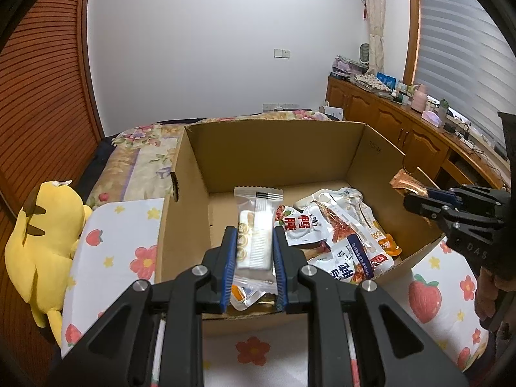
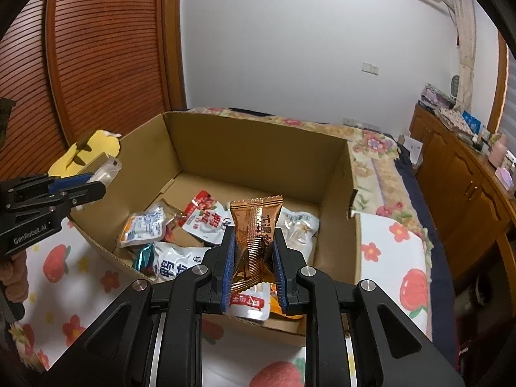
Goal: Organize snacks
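Left gripper (image 1: 253, 248) clamped on clear wafer pack (image 1: 254, 235), right gripper (image 2: 253, 248) on bronze pack (image 2: 256, 235): lower into box (image 1: 274, 151), then release.

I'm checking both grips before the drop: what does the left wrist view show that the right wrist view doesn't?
Left wrist only: the clear packet head-on, pinched in the left gripper, and nearly the whole yellow plush left of the box.
Right wrist only: the copper packet's whole front, clamped in the right gripper, and a teal wrapper in the box.
Both: the open cardboard box, the white pouches on its floor, the strawberry-print cloth, and each shows the other gripper side-on over a box wall.
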A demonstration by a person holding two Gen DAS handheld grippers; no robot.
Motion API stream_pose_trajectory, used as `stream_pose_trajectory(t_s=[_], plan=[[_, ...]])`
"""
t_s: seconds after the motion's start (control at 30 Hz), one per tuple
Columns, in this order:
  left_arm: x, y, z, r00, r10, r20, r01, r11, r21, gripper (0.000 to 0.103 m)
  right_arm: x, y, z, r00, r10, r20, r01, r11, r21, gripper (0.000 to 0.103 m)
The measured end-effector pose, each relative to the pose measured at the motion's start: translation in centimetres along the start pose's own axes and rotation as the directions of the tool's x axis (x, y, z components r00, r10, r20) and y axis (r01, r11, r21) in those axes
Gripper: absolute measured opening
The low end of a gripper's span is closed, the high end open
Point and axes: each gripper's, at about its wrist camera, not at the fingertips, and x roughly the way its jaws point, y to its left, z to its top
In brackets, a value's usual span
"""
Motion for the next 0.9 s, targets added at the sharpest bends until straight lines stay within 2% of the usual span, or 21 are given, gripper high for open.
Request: stream_pose_trajectory(t_s=[0.13,0.23,0.27,0.43,0.73,0.9], plan=[[0.4,-0.3,0.1,1.000,-0.010,-0.009,0.010,1.000,-0.006,0.024,0.9,0.1,0.2,0.999,0.021,-0.027,-0.021,1.000,0.017,0.023],[0.4,-0.3,0.0,1.000,-0.009,-0.007,0.009,1.000,-0.010,0.041,1.3,0.5,0.4,0.999,0.033,-0.034,-0.032,0.999,0.020,0.024],[0.3,-0.4,-0.1,1.000,-0.007,-0.001,0.007,1.000,-0.008,0.044,1.2,0.6,0.3,0.999,0.036,-0.033,-0.035,0.999,0.019,0.024],[-0.1,-0.5,-0.3,1.000,0.004,0.006,-0.004,1.000,-0.005,0.048,0.8,1.0,0.2,0.999,0.043,-0.020,-0.043,0.999,0.019,0.025],[-3.8,-1.0,-0.7,0.997,0.022,0.071,-0.023,1.000,0.009,0.050,-3.5,1.5,-0.5,0.997,0.053,0.063,-0.056,0.998,0.034,0.028],[-6.4,-1.4,-1.3,0.991,0.050,0.122,-0.053,0.998,0.023,0.069,-6.5,2.0,-1.4,0.992,0.033,0.121,-0.040,0.997,0.061,0.040]])
